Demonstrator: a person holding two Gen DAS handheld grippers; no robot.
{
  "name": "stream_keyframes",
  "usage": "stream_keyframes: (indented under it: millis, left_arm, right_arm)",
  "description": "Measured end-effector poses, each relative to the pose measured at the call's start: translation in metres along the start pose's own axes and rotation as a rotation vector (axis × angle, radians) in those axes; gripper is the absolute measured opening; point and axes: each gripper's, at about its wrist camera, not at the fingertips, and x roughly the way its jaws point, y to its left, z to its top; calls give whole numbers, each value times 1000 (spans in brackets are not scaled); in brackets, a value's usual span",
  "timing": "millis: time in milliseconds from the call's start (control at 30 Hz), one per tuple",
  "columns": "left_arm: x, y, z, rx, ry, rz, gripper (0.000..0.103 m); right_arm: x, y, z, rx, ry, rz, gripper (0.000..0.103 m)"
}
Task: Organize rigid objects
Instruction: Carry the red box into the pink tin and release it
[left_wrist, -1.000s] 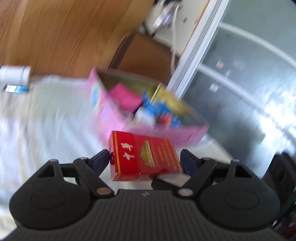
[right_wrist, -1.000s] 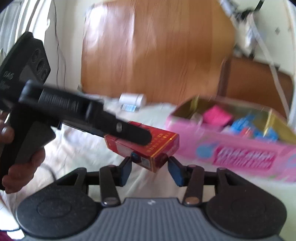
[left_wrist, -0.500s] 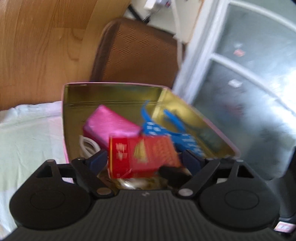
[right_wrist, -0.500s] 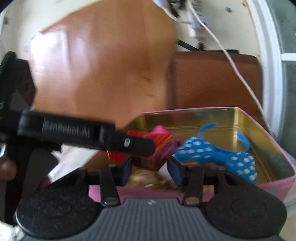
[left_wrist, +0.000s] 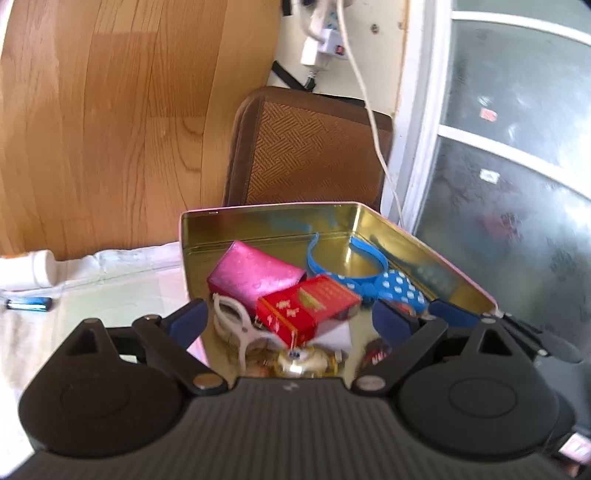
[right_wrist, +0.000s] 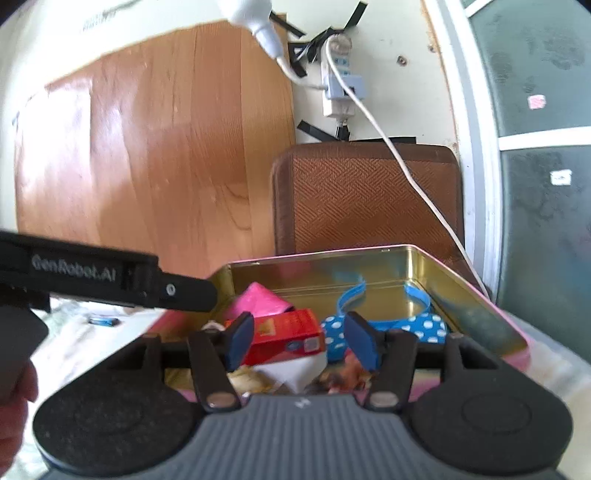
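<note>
Dropped since the earlier frame — red box (left_wrist: 308, 312) now lies inside the pink tin (left_wrist: 273, 212), slanted, between both spreading grippers: left gripper (left_wrist: 288, 319) released, right gripper (right_wrist: 297, 341) still opening, nearer.

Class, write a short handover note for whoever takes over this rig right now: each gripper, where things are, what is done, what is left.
Left gripper: jaws opening, clear of the red box.
Right gripper: jaws opening around the same box, pads not pressing.
Red box: in the tin, on the pink box beside the blue headband.
Done: red box in.
Left: white bottle and small blue item outside on the cloth.
</note>
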Motion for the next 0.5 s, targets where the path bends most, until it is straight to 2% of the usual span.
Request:
stream_keyframes:
  millis: [267,500]
  left_arm:
    - [-34,-4,-22,54,-30,31,99]
    - [-54,7,-41,40,-32,48,99]
  right_arm:
    - [-53,14,-9,34,-42,1,62]
    - [-65,28,-21,44,-7,10,62]
